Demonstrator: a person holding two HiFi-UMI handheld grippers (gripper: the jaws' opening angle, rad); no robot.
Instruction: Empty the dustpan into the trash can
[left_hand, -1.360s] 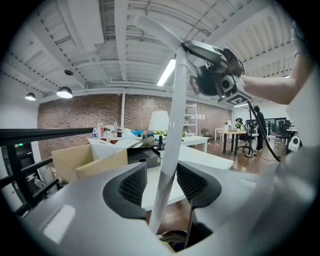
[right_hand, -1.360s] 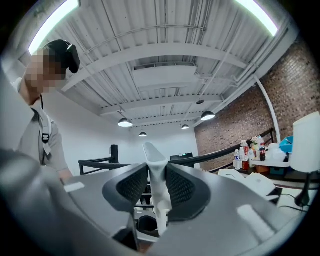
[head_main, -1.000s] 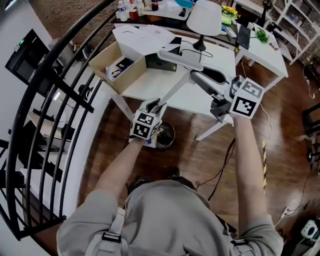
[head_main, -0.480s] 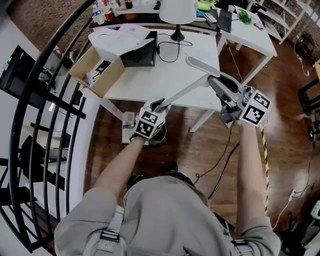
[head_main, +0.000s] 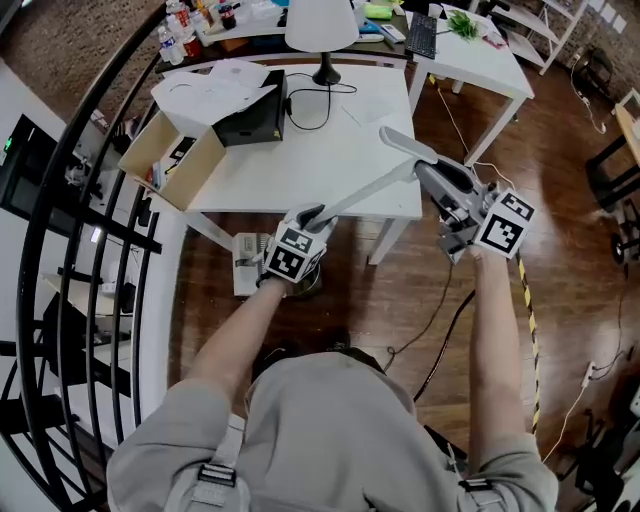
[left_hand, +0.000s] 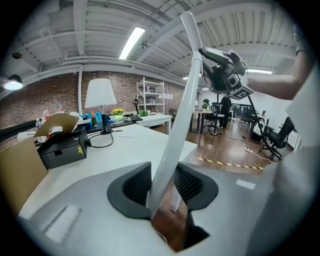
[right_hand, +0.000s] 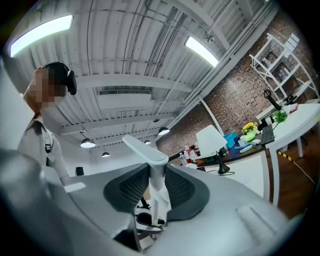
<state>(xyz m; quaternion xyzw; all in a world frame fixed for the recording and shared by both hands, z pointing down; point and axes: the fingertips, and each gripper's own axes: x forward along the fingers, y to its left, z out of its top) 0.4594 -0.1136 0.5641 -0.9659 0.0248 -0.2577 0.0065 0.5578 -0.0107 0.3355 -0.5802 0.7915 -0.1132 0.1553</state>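
The dustpan's long white handle (head_main: 365, 182) slants up across the table's front edge. My left gripper (head_main: 312, 213) is shut on its lower part, and the pole rises from between the pads (left_hand: 162, 187). My right gripper (head_main: 432, 178) is shut on the handle's angled top grip (right_hand: 150, 165); its jaws have just been closing on it. A white, ribbed piece (head_main: 245, 265) on the floor left of my left gripper looks like the pan. The trash can is mostly hidden under my left gripper; only a dark edge (head_main: 310, 287) shows.
A white table (head_main: 300, 150) stands ahead with an open cardboard box (head_main: 170, 155), a black box and a lamp (head_main: 320, 25). A black curved railing (head_main: 70, 200) runs along the left. A cable (head_main: 430, 310) trails over the wooden floor. A second white table (head_main: 480, 60) is at the back right.
Both grippers have swung with the handle across the table's front, the right one sinking lower. The trash can, plain beside my left gripper a second ago, is now almost covered.
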